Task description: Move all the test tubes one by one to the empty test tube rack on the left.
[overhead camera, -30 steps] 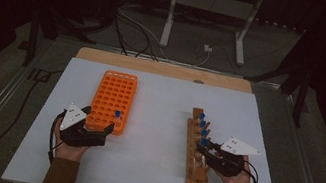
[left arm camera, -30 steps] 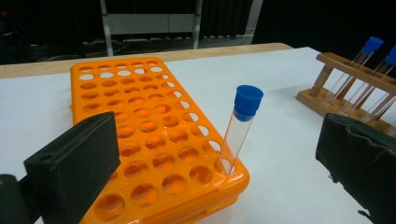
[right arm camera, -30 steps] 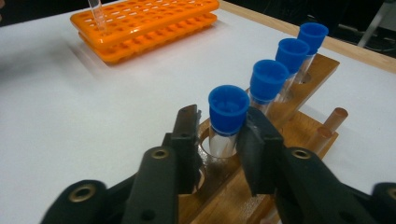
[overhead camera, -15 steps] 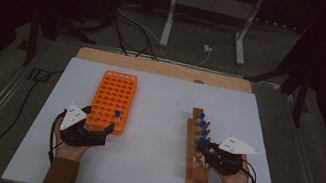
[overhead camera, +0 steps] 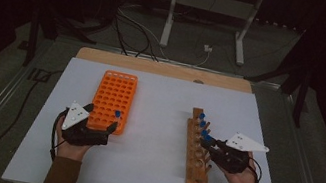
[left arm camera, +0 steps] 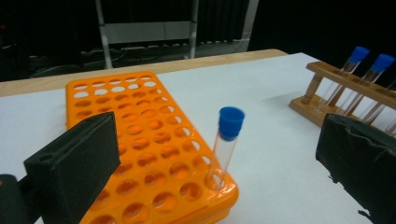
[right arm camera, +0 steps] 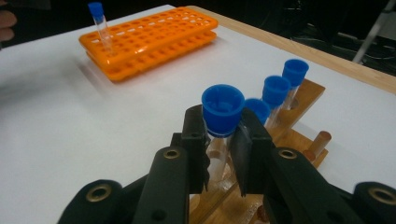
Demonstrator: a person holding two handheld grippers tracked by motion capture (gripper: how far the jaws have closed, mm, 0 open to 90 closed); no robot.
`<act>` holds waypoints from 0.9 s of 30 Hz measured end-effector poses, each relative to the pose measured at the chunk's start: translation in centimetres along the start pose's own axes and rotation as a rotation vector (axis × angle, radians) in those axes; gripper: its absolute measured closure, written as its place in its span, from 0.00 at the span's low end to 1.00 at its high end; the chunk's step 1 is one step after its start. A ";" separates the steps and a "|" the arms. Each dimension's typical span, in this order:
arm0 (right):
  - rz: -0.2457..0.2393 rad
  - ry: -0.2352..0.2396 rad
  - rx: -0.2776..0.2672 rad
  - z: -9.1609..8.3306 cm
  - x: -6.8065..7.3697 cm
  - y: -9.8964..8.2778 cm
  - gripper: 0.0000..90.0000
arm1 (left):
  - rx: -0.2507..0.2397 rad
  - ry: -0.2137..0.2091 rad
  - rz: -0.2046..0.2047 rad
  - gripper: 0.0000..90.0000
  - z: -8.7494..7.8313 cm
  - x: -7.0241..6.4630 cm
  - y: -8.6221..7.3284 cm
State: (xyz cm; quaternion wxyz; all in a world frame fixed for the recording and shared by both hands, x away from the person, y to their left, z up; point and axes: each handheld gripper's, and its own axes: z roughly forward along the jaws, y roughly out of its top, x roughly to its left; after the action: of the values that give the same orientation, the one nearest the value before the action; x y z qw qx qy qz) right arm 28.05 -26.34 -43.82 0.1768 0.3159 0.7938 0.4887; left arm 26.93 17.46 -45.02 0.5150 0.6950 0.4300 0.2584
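The right hand-held gripper (right arm camera: 219,154) is clamped on a blue-capped tube (right arm camera: 222,114) in the wooden rack (overhead camera: 198,153) near the desk's right edge. Lift straight up, unhurried. The left hand-held gripper (left arm camera: 224,154) stands apart, steadying the orange rack (overhead camera: 113,100).

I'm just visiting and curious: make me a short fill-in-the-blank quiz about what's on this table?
1. The right gripper is shut on a test tube with a ____ cap.
2. That tube stands in the ____ rack.
3. The orange rack holds ____ tube(s).
4. The left gripper has its jaws ____, either side of the lone tube.

Missing words: blue; wooden; one; open
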 end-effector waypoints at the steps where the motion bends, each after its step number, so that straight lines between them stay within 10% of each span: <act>1: -0.002 0.005 -0.001 -0.1 0.0 0.2 0.86 | -0.002 -0.005 0.001 0.01 0.0 -0.1 0.2; 27: -0.052 0.068 -0.017 -0.2 0.0 5.5 0.86 | -0.035 -0.122 0.066 0.01 2.0 -4.0 4.0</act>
State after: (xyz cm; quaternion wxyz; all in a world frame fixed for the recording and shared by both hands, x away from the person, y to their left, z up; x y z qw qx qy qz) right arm 29.75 -24.69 -38.81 0.1650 0.2767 0.8031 0.5012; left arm 27.84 12.63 -41.56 0.5435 0.7142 0.3699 0.2400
